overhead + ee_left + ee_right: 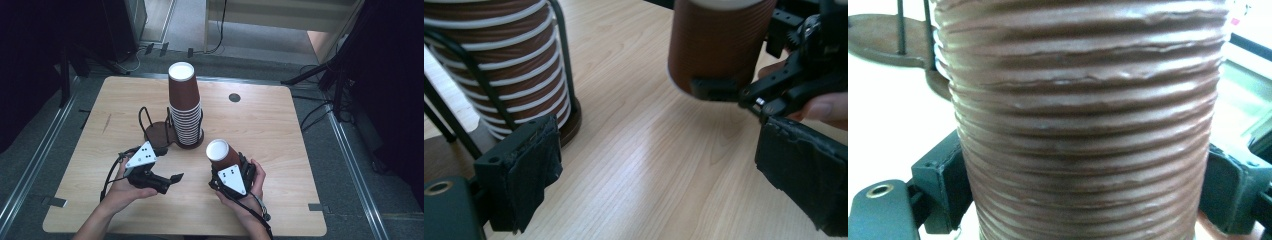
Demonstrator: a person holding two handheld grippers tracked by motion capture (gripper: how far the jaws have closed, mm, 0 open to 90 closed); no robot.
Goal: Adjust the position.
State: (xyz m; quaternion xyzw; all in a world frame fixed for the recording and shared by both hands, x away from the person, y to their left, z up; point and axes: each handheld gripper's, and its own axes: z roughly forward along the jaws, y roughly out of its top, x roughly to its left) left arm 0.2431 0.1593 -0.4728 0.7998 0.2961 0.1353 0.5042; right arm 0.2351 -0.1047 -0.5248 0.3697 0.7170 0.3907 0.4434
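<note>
Desk point(260, 125): light wood, rounded corners, a small dark round fitting near its far edge.

Cup stack point(184, 105): brown ribbed paper cups, nested upside down, white bases up, standing in a dark wire holder point(170, 131) near the desk's middle. The holder has two round bases; the stack takes the right one, the left one stands bare.

Cup point(223, 153): single brown ribbed cup, white base up and tilted toward the stack, held off the desk in front of and to the right of the stack, apart from it. In the left gripper view it hangs above the wood, just right of the stack.

Right gripper point(231, 172): fingers closed against the cup's two sides near its rim; the right gripper view shows a black finger point(943, 185) pressed to each flank of the ribbed wall.

Left gripper point(162, 181): in front of the holder, low over the desk, pointing right. Fingers point(531, 170) spread wide apart, nothing between them but bare wood.
</note>
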